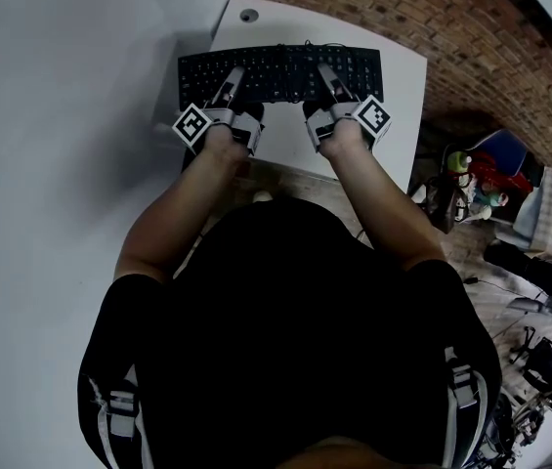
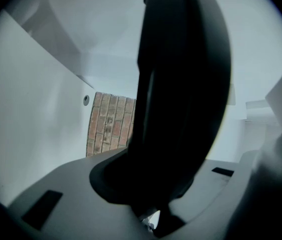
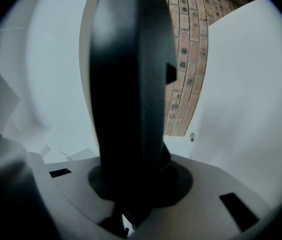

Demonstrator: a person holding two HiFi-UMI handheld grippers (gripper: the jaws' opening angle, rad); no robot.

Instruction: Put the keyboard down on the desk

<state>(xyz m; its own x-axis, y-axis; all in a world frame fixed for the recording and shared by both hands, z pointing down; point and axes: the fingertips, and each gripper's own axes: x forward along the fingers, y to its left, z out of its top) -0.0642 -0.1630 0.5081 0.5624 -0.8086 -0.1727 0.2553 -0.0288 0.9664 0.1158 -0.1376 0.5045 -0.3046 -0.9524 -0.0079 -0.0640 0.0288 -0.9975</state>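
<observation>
Two grips on keyboard near edge: left gripper, right gripper.

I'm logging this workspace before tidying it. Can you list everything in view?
keyboard: one, black, over the desk, gripped at its near edge
desk: one, white, against the brick wall
cable hole: one, grey, desk's far left corner
brick wall: one, red-brown, behind the desk
clutter: several pieces, mixed colours, floor at right, too small to name
left gripper: one, grey, shut on the keyboard
right gripper: one, grey, shut on the keyboard
arms: two, black sleeves, reaching forward
</observation>
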